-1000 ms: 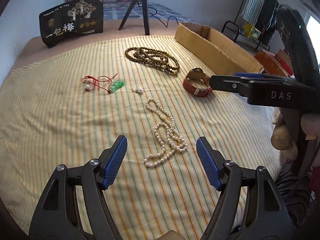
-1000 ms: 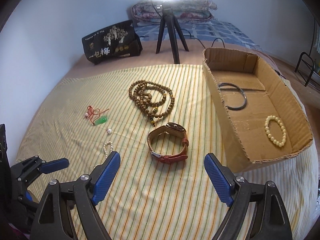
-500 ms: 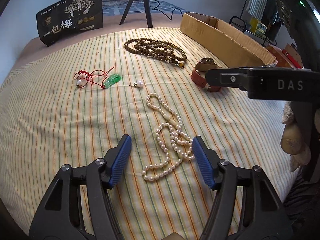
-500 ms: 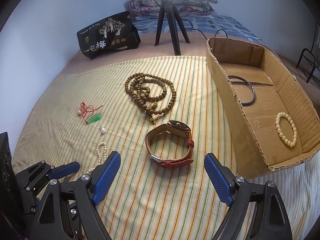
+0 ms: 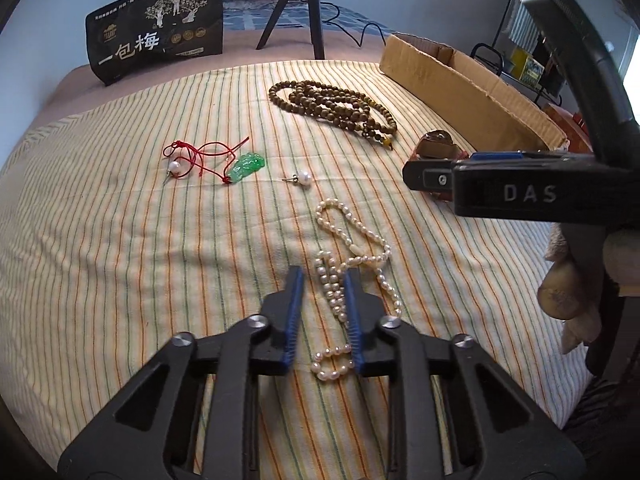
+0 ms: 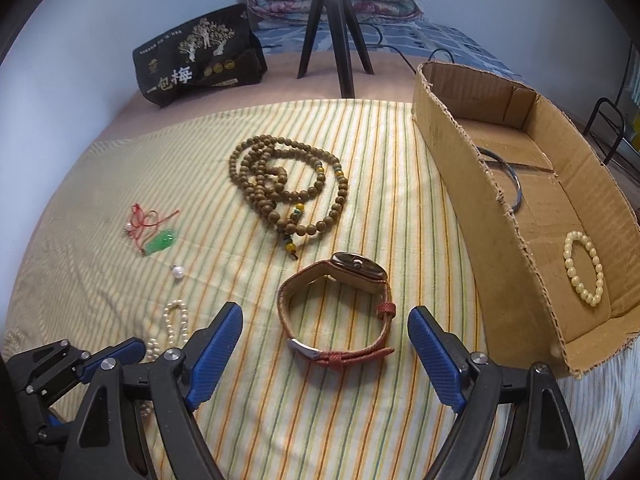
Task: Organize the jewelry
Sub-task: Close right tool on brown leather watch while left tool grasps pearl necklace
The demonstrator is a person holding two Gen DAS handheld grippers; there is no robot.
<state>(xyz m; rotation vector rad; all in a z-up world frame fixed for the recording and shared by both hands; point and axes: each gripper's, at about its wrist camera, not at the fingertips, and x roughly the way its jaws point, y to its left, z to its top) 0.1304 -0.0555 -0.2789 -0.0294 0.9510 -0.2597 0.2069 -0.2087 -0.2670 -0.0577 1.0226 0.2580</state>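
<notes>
A white pearl necklace (image 5: pixel 354 248) lies on the striped cloth (image 5: pixel 120 280). My left gripper (image 5: pixel 324 276) is down over its near loops, jaws closing, two strands between the pads and a thin gap at the left pad (image 5: pixel 294 308). In the right wrist view that gripper (image 6: pixel 112 356) shows at lower left beside the pearls (image 6: pixel 176 316). My right gripper (image 6: pixel 325 314) stands wide open either side of a brown leather watch (image 6: pixel 356 267), apart from it. Wooden prayer beads (image 6: pixel 280 184), a green pendant on red cord (image 6: pixel 160 242) and a pearl earring (image 6: pixel 178 271) lie farther back.
A cardboard box (image 6: pixel 480 208) on the right holds a dark bangle (image 6: pixel 514 184) and a cream bead bracelet (image 6: pixel 584 268). A black printed bag (image 6: pixel 200 64), a tripod (image 6: pixel 332 20) and folded quilts stand behind the cloth. A hand (image 5: pixel 560 296) holds the right gripper (image 5: pixel 440 178).
The left jaws have narrowed from wide open to a slim gap around the pearl strands while sinking toward the cloth. The right gripper has come lower and closer to the watch, still wide.
</notes>
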